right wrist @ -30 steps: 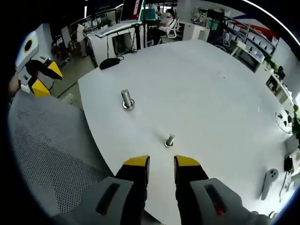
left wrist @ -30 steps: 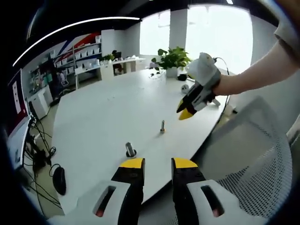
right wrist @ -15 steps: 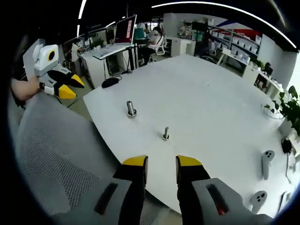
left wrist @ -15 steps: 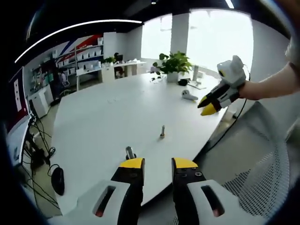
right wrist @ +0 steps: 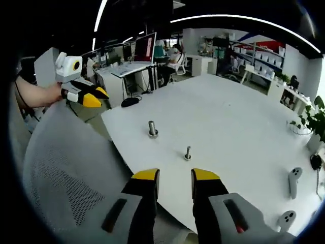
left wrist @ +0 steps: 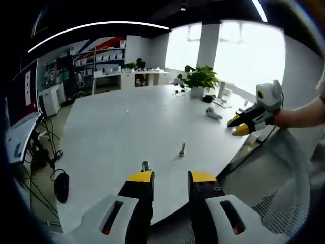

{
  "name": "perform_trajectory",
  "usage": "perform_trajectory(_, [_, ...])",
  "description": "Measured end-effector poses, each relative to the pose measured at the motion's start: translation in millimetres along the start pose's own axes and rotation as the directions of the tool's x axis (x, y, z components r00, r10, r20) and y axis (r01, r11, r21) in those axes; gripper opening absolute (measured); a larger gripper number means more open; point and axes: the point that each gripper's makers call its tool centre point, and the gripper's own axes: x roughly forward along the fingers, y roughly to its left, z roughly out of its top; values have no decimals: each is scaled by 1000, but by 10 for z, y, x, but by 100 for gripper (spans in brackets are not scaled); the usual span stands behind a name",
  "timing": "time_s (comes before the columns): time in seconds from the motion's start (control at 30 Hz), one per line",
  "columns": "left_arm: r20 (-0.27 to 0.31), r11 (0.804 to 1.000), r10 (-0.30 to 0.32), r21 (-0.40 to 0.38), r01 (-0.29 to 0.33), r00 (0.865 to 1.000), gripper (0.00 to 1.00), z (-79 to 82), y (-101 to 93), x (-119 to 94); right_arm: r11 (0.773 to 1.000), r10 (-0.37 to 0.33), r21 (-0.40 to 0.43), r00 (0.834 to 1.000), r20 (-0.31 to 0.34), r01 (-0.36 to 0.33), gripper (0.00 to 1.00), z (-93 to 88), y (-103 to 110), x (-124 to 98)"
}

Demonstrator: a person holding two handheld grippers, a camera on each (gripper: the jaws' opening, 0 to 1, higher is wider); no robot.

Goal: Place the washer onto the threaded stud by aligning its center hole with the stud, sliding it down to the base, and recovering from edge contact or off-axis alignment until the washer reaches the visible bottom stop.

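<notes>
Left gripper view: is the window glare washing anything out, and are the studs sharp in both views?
Left gripper view: bright windows blown out, small metal studs soft but distinct. Right gripper view: even lighting, both studs clear on the white table; edges curve from fisheye.

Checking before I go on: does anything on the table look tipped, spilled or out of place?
Nothing stands out. Both studs, the larger and the smaller, stand upright and apart on the white table. Both tongs, left and right, are empty, back from them.

Two studs (right wrist: pixel 153 128) (right wrist: pixel 188 152) upright on table (right wrist: pixel 238 117), apart, near edge.
</notes>
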Motion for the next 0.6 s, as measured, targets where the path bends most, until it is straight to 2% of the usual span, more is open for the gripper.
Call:
perform_trajectory(0.07, [13,1000,13,2,-13,1000,24,36,17,-14,999,-3,48,1000,22,2,27,8,-25,9])
perform_trajectory(0.1, [22,1000,22,-1,-22,1000,24,51,40,-21,992,1,124,1000,9,-2,28,6,-11,-4])
perform_trajectory(0.13, [25,1000,31,-2,-31,999,24,53,62,-24,980,7,200,997,78,-22,29,172,13,-33])
perform_trajectory(0.17, [26,999,41,-3,-41,999,24,52,83,-27,973,6,230,991,130,-36,29,297,22,-64])
perform_trajectory(0.2, [26,999,50,-9,-50,998,24,52,102,-32,975,-6,219,987,160,-30,29,389,18,-104])
perform_trajectory(0.23, [29,999,53,-10,-53,998,24,56,108,-36,979,-9,201,987,160,-24,29,404,23,-122])
perform_trajectory(0.33, [52,997,76,-17,-76,996,24,93,153,-70,991,-1,133,994,111,-14,29,302,72,-63])
perform_trajectory(0.47, [70,995,95,-31,-94,993,24,118,199,-88,991,15,130,995,101,-28,29,258,139,-57])
perform_trajectory(0.6, [67,994,108,-17,-107,992,24,112,202,-91,993,-3,121,995,95,-9,29,244,143,-61])
